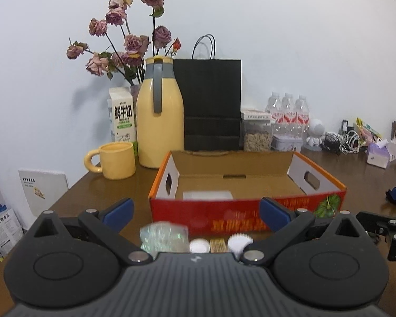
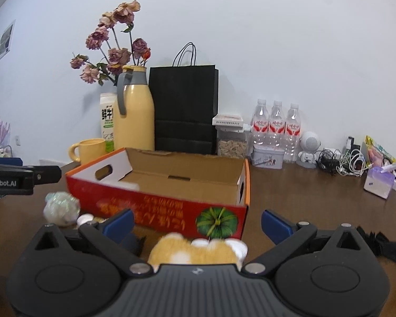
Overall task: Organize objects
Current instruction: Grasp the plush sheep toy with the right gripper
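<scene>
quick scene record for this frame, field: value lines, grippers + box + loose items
left gripper: open, holding nothing
right gripper: open, holding nothing
cardboard box: open-topped, on the table, a white item in one corner
loose items in front of box: iridescent bundle, orange-and-white plush, small white pieces
behind box: yellow jug, yellow mug, black paper bag
</scene>
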`<state>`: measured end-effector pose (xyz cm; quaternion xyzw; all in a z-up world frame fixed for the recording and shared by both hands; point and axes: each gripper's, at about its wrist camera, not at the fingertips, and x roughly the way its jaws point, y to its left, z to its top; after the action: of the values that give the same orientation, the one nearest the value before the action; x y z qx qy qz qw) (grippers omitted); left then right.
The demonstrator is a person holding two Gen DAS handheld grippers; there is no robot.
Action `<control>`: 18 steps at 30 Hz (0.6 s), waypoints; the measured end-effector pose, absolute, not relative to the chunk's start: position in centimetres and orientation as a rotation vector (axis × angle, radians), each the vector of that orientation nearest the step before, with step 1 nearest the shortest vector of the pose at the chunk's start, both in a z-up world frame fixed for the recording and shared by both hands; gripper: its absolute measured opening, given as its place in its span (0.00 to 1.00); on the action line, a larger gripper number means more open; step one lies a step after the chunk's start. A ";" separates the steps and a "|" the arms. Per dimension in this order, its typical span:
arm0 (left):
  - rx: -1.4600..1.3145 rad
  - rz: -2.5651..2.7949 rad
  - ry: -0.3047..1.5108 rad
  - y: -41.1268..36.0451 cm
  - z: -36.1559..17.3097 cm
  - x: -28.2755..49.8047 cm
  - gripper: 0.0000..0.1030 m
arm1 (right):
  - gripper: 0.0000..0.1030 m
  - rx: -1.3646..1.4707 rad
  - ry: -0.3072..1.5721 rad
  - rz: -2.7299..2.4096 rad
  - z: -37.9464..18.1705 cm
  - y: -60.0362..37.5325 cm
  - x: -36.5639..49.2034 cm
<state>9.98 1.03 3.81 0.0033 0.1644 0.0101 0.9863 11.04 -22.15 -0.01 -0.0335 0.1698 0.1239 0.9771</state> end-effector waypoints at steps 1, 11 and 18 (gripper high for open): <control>0.008 0.020 0.334 1.1 3.6 9.5 1.00 | 1.00 -0.067 0.348 0.252 -0.2 -22.3 10.6; 0.022 0.011 0.411 1.7 0.9 6.2 1.00 | 1.00 -0.066 0.435 0.263 -3.4 -22.9 6.8; 0.011 0.031 0.427 2.4 0.6 6.0 1.00 | 0.99 -0.063 0.460 0.263 -4.0 -22.5 7.2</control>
<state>6.03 2.43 0.55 0.0054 0.2120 0.0156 0.9771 7.16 -22.53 -4.01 -0.0310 0.2272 0.1300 0.9646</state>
